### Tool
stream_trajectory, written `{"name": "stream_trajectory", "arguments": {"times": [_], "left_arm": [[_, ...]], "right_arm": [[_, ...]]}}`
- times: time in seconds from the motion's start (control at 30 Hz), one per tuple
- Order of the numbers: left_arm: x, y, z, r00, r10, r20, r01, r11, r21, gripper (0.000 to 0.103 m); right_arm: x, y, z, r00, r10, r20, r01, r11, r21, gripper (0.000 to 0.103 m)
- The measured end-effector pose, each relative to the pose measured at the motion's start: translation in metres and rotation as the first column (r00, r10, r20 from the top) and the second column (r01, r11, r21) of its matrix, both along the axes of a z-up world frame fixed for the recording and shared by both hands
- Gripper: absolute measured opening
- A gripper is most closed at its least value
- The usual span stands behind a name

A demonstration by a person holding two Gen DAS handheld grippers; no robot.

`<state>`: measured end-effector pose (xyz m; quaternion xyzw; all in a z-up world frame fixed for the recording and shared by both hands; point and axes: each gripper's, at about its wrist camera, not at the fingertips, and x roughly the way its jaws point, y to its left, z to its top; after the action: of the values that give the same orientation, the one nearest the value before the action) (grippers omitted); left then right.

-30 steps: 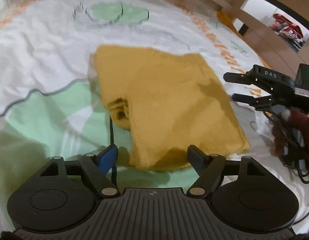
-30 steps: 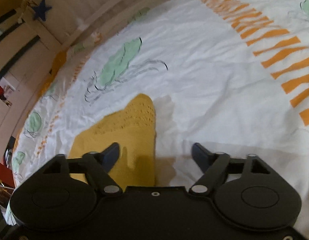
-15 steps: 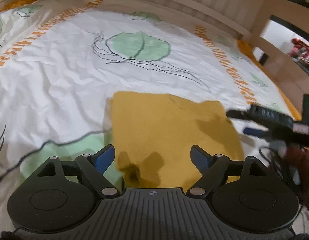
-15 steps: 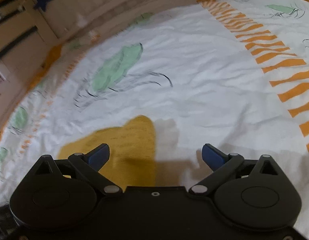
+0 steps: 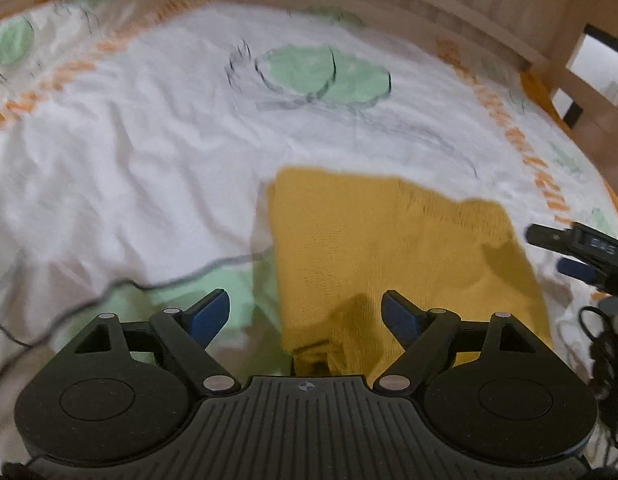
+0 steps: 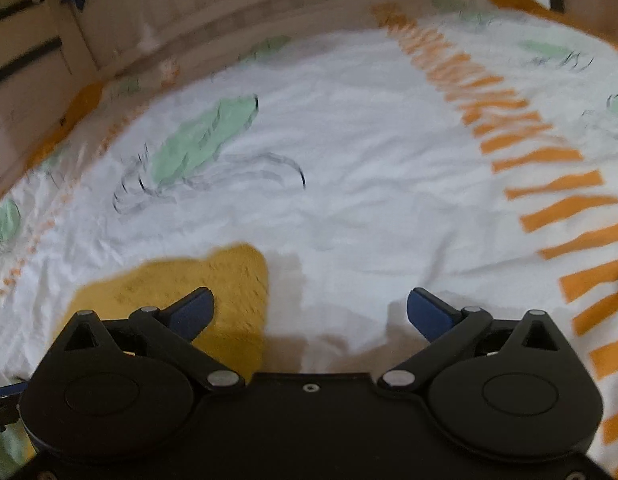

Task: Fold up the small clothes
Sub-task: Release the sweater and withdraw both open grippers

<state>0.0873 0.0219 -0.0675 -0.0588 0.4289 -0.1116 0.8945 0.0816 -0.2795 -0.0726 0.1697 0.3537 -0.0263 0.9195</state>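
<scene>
Two grippers in view, both with jaws spread wide and nothing held between them. Left gripper (image 5: 305,314): blue-padded black fingers (image 5: 207,314) splayed, hovering above the near edge of the folded mustard-yellow knit garment (image 5: 389,256); contact with the cloth cannot be told from its own view. Right gripper (image 6: 309,312): blue-tipped fingers (image 6: 429,314) equally wide apart, its left finger over a rounded corner of the yellow knit (image 6: 213,280), its right finger over bare sheet. From the left wrist view the right gripper (image 5: 565,252) appears at the garment's right edge, jaws apart, just beside the cloth. Garment lies on the white bedsheet printed with green leaf shapes and orange dashes (image 5: 129,152), folded into a rough rectangle, flat on top, with a bunched, layered fold showing at its near edge by the left gripper's body. Wooden bed frame (image 5: 489,12) borders the sheet at the far side. Both views are motion-blurred.
</scene>
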Motion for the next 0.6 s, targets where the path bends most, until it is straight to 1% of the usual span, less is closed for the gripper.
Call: {"name": "stream_trajectory", "arguments": {"times": [0.13,0.2,0.23,0.27,0.3,0.37,0.47,0.53,0.6], "left_arm": [[-0.015,-0.004,0.033,0.992,0.033,0.119,-0.044,0.995,0.088,0.083],[-0.023,-0.007,0.047,0.987,0.038,0.157,-0.055,0.993,0.103,0.084],[-0.029,-0.008,0.056,0.984,0.028,0.177,-0.046,0.994,0.1,0.09],[-0.033,-0.008,0.062,0.982,0.013,0.189,-0.029,0.996,0.085,0.095],[-0.036,-0.009,0.067,0.98,-0.002,0.198,-0.011,0.998,0.061,0.103],[-0.045,-0.01,0.078,0.977,-0.025,0.211,0.021,1.0,0.024,0.103],[-0.058,-0.016,0.084,0.97,-0.052,0.239,0.043,0.998,0.046,0.103],[-0.064,-0.021,0.084,0.97,-0.07,0.233,0.058,0.997,0.058,0.103],[-0.072,-0.022,0.082,0.973,-0.087,0.215,0.08,0.996,0.042,0.103]], "right_arm": [[-0.026,0.001,0.035,0.993,-0.003,0.122,-0.002,0.999,0.034,0.103],[-0.042,0.009,0.052,0.987,-0.011,0.16,0.009,1.0,0.014,0.103],[-0.049,0.013,0.058,0.984,-0.012,0.175,0.012,1.0,-0.001,0.103],[-0.059,0.018,0.065,0.981,-0.009,0.191,0.013,1.0,-0.019,0.103],[-0.069,0.022,0.071,0.979,-0.005,0.202,0.012,0.999,-0.03,0.103],[-0.081,0.027,0.079,0.978,-0.012,0.208,0.019,0.999,-0.031,0.103],[-0.1,0.033,0.085,0.982,-0.034,0.188,0.039,0.999,-0.023,0.103],[-0.109,0.037,0.085,0.986,-0.042,0.163,0.048,0.998,-0.034,0.103],[-0.116,0.042,0.083,0.99,-0.049,0.136,0.056,0.997,-0.045,0.103]]}}
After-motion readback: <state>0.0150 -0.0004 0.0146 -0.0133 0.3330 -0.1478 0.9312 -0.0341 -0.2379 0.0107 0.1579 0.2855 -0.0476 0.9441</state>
